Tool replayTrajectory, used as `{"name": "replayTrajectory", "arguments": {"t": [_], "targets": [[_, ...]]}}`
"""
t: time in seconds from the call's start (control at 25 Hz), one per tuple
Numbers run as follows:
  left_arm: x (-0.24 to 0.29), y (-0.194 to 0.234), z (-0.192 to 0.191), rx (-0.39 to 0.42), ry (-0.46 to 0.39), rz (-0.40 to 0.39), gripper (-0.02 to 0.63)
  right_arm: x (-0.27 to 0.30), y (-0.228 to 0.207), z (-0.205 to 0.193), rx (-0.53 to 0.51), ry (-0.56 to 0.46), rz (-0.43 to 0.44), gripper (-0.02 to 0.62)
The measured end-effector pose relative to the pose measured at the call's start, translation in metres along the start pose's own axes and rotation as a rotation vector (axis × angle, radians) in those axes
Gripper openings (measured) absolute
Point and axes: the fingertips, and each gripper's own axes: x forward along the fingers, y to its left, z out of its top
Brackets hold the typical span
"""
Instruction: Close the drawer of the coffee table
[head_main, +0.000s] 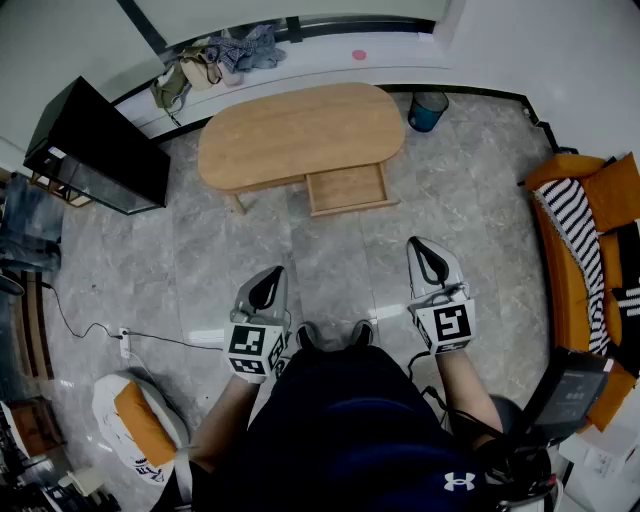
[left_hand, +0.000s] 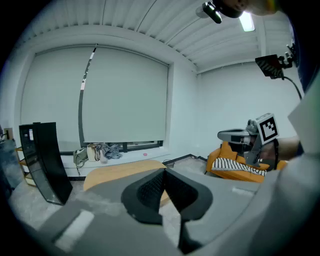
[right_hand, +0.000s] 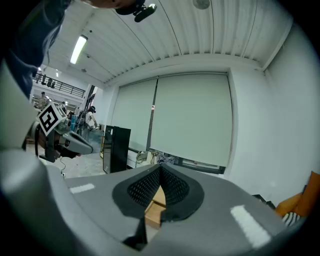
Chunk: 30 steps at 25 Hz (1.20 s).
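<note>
A light wooden oval coffee table (head_main: 300, 128) stands ahead of me on the grey tiled floor. Its drawer (head_main: 347, 188) is pulled out toward me from the near side and looks empty. My left gripper (head_main: 266, 289) and right gripper (head_main: 431, 262) are both shut with nothing held, well short of the table, at either side of my feet. In the left gripper view the table top (left_hand: 120, 172) shows above the closed left gripper (left_hand: 164, 172). Through the right gripper (right_hand: 160, 170), the drawer's wood (right_hand: 154, 206) shows below the pads.
A black cabinet (head_main: 98, 148) stands left of the table, with clothes and bags (head_main: 220, 55) on the sill behind. A blue bin (head_main: 427, 110) sits at the table's right end. An orange sofa with a striped throw (head_main: 588, 230) lines the right side. A cable (head_main: 90, 325) runs across the floor at left.
</note>
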Motion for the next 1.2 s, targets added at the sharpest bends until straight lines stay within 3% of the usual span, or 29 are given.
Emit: {"name": "replayTrajectory", "arguments": {"t": [0.56,0.76,0.96,1.2], "targets": [[0.004,-0.017,0.001,0.017,0.007,0.008,0.002,-0.013,-0.017,-0.017,0.046,0.025,-0.001,0.002],[0.016,-0.029,0.001,0.013,0.000,0.052,0.002,-0.025,-0.041,-0.043,0.079,0.047,0.010,0.002],[0.027,-0.036,0.001,-0.022,-0.012,0.096,0.002,-0.027,-0.056,-0.074,0.012,0.098,0.037,0.003],[0.047,-0.024,-0.011,-0.051,0.023,0.110,0.002,-0.003,-0.075,-0.111,0.058,0.190,0.043,0.003]]}}
